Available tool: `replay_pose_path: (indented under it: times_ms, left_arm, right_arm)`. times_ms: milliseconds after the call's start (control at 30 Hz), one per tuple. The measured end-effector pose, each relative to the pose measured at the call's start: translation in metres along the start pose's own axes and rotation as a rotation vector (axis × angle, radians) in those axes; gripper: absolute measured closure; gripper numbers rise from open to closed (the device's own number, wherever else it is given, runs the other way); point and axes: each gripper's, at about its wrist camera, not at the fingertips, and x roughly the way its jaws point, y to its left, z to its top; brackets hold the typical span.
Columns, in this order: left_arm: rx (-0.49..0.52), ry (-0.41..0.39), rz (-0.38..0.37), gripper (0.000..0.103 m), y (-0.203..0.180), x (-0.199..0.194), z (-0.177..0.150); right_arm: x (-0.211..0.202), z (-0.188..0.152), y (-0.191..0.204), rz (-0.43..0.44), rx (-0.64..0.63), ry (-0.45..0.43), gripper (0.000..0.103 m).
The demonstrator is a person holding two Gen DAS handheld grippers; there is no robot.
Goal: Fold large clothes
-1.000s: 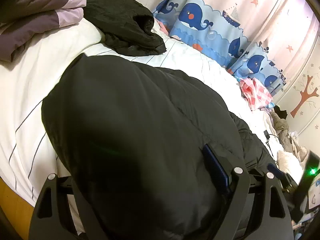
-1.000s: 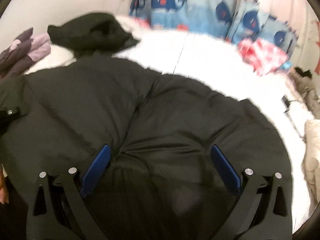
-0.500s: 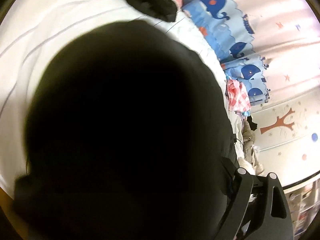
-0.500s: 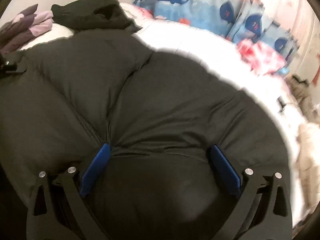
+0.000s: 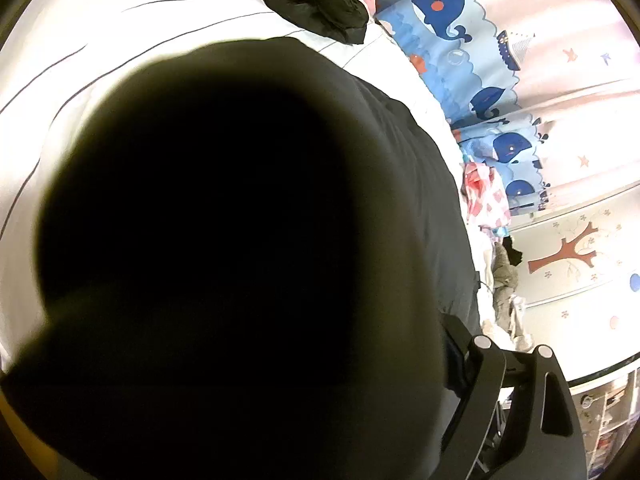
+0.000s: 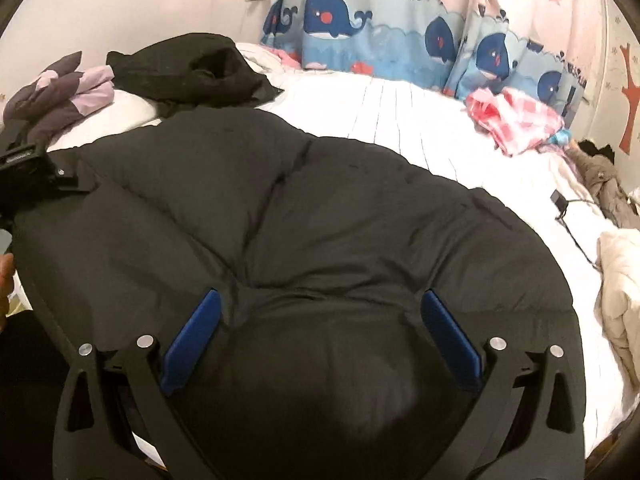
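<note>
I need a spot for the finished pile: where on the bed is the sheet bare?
The widest bare sheet lies between the black puffer jacket and the whale curtain, ending at the pink checked cloth. It is crowded far left: crumpled dark garment, purple bedding.

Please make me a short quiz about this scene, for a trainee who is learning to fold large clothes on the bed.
1. True or false: the black padded jacket lies spread on the striped white bed sheet.
2. Which animal is printed on the curtain? A) whales B) cats C) horses
3. Fill in the missing word: the pads of the right gripper are ____ in colour.

Key: 1 true; 2 A; 3 blue.
</note>
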Motion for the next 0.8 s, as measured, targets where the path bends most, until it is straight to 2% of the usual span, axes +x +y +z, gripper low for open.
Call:
replay_pose_path:
  times_ms: [33, 100, 167, 233, 267, 333, 433, 500, 633, 733, 800]
  left_arm:
    - [0.006, -0.001, 0.007, 0.018, -0.001, 0.0, -0.001]
    - [0.02, -0.006, 0.028, 0.018, -0.003, -0.001, -0.002]
    - [0.017, -0.015, 0.039, 0.018, -0.002, -0.002, -0.002]
    - [0.011, -0.016, 0.044, 0.018, -0.002, -0.002, -0.001]
    - [0.01, -0.017, 0.049, 0.018, -0.002, -0.002, -0.002]
    - [0.017, -0.021, 0.06, 0.018, -0.004, -0.002, -0.003]
    - [0.024, -0.029, 0.07, 0.018, -0.006, -0.001, -0.003]
    - [0.036, -0.026, 0.069, 0.018, -0.008, 0.0, -0.003]
    - [0.058, -0.034, 0.079, 0.018, -0.015, 0.004, -0.001]
    - [0.094, -0.061, 0.06, 0.026, -0.022, 0.002, -0.002]
    - [0.128, -0.095, 0.035, 0.038, -0.03, -0.003, -0.005]
  right_arm:
    - [0.013, -0.003, 0.008, -0.013, -0.042, 0.046, 0.006]
    - [0.014, -0.002, 0.009, -0.013, -0.049, 0.032, 0.006]
    - [0.0, 0.003, -0.001, 0.025, 0.007, -0.018, 0.006]
    - [-0.014, 0.011, -0.013, -0.026, 0.034, -0.094, 0.006]
    - [-0.016, 0.014, -0.018, -0.048, 0.043, -0.104, 0.006]
    - [-0.008, 0.022, -0.026, -0.075, 0.056, -0.073, 0.006]
    - [0.035, 0.014, -0.013, -0.103, -0.023, 0.059, 0.006]
    - [0.044, 0.004, -0.006, -0.131, -0.028, 0.008, 0.006]
    - [0.049, -0.002, -0.001, -0.15, -0.017, 0.012, 0.006]
    - [0.053, -0.007, 0.003, -0.165, -0.041, 0.012, 0.006]
    - [0.055, -0.008, 0.005, -0.175, -0.051, 0.017, 0.006]
